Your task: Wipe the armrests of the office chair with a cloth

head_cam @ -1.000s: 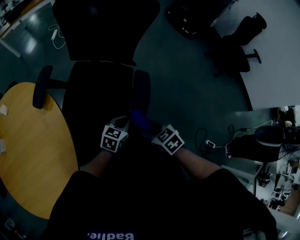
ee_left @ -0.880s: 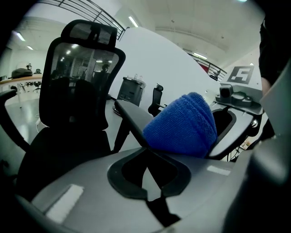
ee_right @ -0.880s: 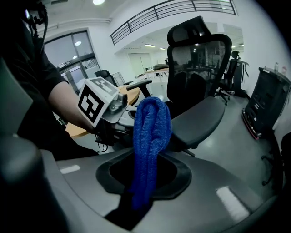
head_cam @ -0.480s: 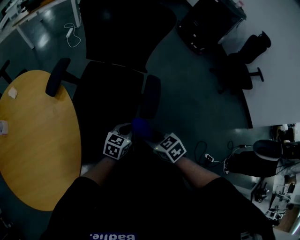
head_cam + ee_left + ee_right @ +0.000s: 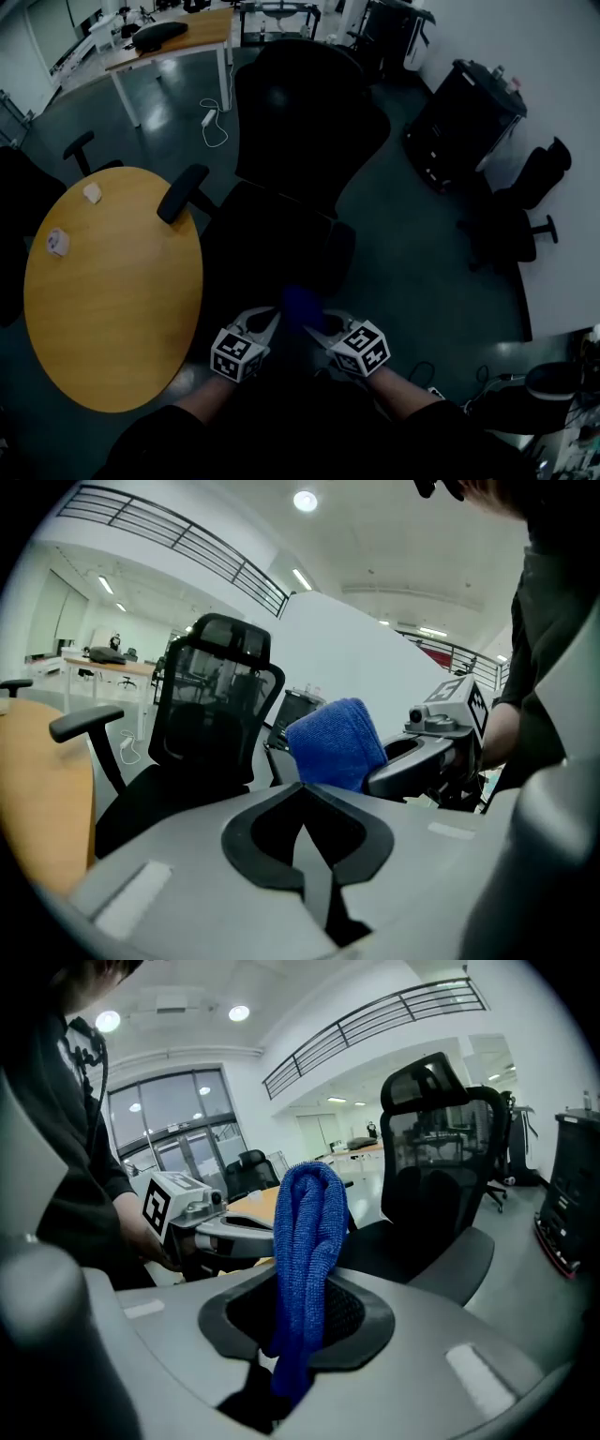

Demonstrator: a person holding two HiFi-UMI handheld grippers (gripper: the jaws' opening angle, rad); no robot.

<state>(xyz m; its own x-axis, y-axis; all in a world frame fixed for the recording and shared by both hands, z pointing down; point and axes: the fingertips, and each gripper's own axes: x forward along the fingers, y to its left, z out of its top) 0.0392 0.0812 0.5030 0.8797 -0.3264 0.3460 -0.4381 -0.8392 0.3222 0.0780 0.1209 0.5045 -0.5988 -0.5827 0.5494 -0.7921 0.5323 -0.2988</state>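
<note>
One blue cloth (image 5: 305, 1241), lengthwise along right gripper (image 5: 319, 330) (clamped), folded end forward

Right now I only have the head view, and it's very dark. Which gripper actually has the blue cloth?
Observer: The right gripper has it. Its jaws are closed on the folded blue terry cloth, which stands up out of them.
Operator: And the left one, is it gripping the cloth too?
Observer: No. The left gripper is shut with nothing between its jaws; the cloth only shows beyond it.
</note>
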